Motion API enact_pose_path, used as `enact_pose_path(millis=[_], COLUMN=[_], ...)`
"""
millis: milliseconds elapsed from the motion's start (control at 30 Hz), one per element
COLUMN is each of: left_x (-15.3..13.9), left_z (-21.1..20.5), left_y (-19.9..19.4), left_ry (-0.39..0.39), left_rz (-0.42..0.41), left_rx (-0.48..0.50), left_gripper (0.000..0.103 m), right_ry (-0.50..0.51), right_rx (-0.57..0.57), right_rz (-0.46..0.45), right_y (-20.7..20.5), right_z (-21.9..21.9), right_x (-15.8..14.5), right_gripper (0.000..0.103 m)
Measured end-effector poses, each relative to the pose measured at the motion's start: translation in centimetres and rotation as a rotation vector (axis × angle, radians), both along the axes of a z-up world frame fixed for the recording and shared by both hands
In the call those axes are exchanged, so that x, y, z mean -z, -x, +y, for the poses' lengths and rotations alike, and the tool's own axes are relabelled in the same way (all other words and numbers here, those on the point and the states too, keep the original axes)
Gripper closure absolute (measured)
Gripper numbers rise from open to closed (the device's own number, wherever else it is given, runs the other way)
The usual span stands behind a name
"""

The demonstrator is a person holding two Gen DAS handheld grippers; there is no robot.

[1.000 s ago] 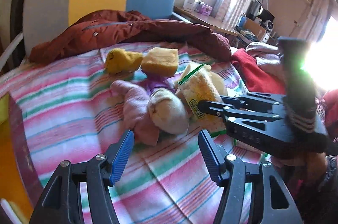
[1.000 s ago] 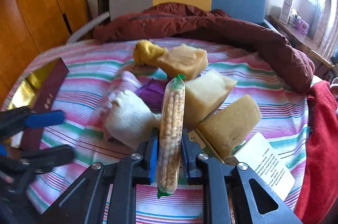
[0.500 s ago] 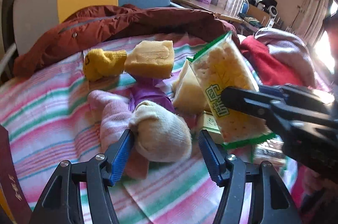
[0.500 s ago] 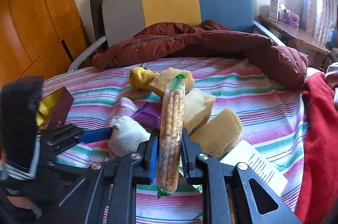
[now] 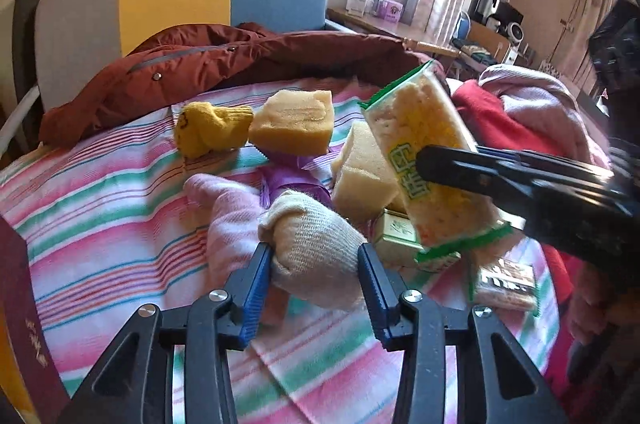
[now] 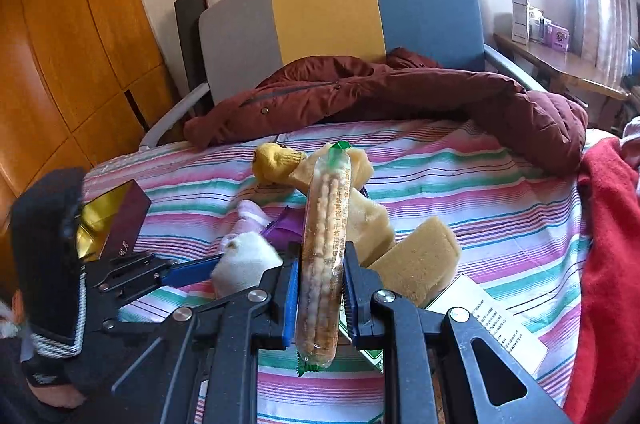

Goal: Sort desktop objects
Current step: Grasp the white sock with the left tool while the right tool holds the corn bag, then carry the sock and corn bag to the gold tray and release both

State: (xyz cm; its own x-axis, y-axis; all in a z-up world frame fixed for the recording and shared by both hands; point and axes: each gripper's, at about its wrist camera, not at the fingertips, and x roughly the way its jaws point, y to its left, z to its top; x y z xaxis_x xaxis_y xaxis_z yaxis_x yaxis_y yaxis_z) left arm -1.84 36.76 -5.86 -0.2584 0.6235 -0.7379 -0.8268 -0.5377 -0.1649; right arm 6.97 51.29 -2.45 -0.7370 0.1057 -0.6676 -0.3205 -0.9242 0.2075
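My left gripper (image 5: 316, 264) has closed onto a rolled cream sock (image 5: 316, 248) lying on the striped sheet (image 5: 100, 224); both blue pads touch its sides. My right gripper (image 6: 320, 288) is shut on a clear green-edged cracker packet (image 6: 325, 244) and holds it upright above the pile; the packet also shows in the left wrist view (image 5: 432, 167). The pile holds a pink sock (image 5: 232, 220), a yellow sock (image 5: 212, 127), a purple wrapper (image 5: 288, 179) and sponge blocks (image 5: 296, 123).
A maroon jacket (image 6: 380, 95) lies across the back of the bed. A dark red box (image 6: 124, 228) sits at the left, red fabric (image 6: 608, 244) at the right. A small green box (image 5: 396, 232), a snack bar (image 5: 504, 284) and a paper leaflet (image 6: 492, 324) lie near the pile.
My left gripper moved forward and its jaws narrowed onto the cream sock. My right gripper lifted the cracker packet higher and drew back from the pile.
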Motion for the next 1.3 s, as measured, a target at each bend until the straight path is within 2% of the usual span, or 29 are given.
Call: enact_pose_path(millis=[133,400,800,1133,1300], left_x=[-1.4,-3.5,-5.9,-6.1,-4.9], left_z=[-2.6,-8.1,-19.6,-30.7,-34.5], left_y=[-0.8,-1.1,2.0,6.4,8.4], left_ry=[-0.039,-0.068,-0.083,-0.066,-0.033], left_rz=[-0.006,0.011,0.048,0.093,0.097], left_rx=[-0.024,-0.099,-0.317,-0.571,-0.66], left_gripper=[0.059,0.059,0.059,0.059,0.059], right_ry=[0.009,0.011,0.09,0.146,0.212], right_rx=[-0.04,-0.159,-0.246,-0.436,-0.532], right_rz=[0.024,0.031,0.028,0.058,0.064], right_y=[0.1,0.6,1.4,5.2,8.0], right_z=[-0.6,-3.1,-6.9,-16.8,-22.3], right_x=[-0.2,-0.3,-0.5,-2.9,-3.3], right_gripper=[0.084,0.084,0.084,0.084,0.084])
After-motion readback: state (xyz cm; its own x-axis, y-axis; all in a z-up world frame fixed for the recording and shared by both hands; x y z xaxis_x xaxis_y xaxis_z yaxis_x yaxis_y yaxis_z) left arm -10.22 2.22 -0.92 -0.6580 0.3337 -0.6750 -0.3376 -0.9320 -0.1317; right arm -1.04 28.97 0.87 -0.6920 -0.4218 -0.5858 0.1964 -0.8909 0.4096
